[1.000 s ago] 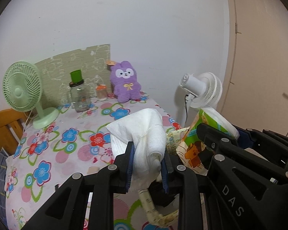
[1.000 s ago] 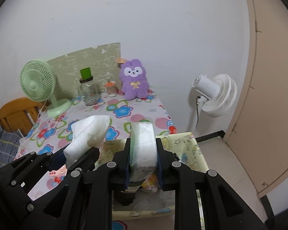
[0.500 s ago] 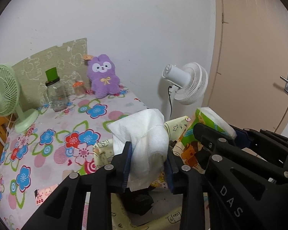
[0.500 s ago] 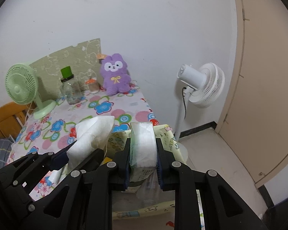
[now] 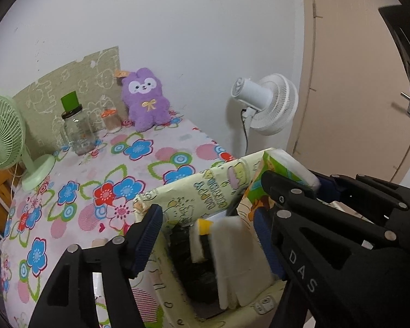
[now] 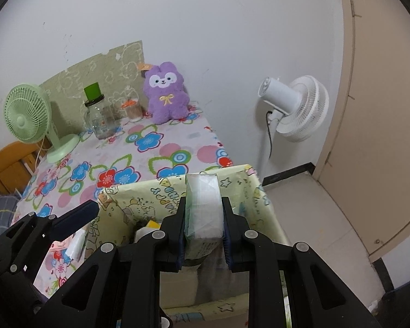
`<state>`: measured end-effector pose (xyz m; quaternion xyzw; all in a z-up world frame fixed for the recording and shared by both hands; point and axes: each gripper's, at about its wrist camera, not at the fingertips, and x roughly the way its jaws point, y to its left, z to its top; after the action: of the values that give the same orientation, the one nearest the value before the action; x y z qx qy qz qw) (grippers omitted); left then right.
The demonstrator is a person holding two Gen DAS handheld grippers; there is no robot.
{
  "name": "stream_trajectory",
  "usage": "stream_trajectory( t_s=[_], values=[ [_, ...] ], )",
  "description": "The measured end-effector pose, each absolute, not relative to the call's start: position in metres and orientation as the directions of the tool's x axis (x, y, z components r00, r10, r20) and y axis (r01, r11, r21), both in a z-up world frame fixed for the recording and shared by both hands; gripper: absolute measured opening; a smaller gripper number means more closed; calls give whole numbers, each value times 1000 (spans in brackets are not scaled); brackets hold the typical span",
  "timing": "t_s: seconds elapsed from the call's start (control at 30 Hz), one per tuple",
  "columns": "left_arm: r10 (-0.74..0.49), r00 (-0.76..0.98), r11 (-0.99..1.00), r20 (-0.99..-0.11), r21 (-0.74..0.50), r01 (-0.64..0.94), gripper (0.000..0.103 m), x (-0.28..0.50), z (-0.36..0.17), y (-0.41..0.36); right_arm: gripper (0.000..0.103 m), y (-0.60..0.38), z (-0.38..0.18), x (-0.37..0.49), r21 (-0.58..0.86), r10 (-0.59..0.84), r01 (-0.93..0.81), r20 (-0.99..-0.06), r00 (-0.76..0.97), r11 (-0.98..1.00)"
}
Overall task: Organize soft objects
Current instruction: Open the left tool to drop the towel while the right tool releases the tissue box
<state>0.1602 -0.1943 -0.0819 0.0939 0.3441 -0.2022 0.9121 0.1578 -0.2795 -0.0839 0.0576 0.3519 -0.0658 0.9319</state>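
A yellow cartoon-print fabric bin (image 5: 205,191) stands against the table's near edge. My left gripper (image 5: 207,232) hangs over it with its jaws opening. A white towel (image 5: 232,248) lies blurred inside the bin between the jaws, and neither pad touches it. A yellow-and-white item and something dark sit beside the towel in the bin. My right gripper (image 6: 203,218) is shut on a plastic-wrapped tissue pack (image 6: 203,205), held above the bin's (image 6: 150,196) right side. In the left wrist view the pack (image 5: 284,166) shows a green and orange printed wrapper.
A purple plush toy (image 5: 146,98), a glass jar with a green lid (image 5: 76,131), a small jar (image 5: 110,120) and a green desk fan (image 5: 2,136) stand at the back of the flowered table (image 5: 95,169). A white floor fan (image 5: 268,106) and a beige door (image 5: 355,82) are on the right.
The left jaws have spread apart and the white towel has dropped out of them into the bin. Both grippers have come forward and lower over the bin. The right grip is unchanged.
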Motion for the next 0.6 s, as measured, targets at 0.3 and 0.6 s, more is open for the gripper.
stream_trajectory(
  t_s=[0.3, 0.6],
  values=[
    [-265, 677, 916, -687, 39, 399, 76, 166, -91, -179, 74, -265, -96, 170, 65, -56, 140, -696, 715, 988],
    [-251, 696, 927, -672, 38, 372, 86, 159, -82, -165, 91, -253, -87, 163, 60, -73, 153, -676, 733, 986]
  ],
)
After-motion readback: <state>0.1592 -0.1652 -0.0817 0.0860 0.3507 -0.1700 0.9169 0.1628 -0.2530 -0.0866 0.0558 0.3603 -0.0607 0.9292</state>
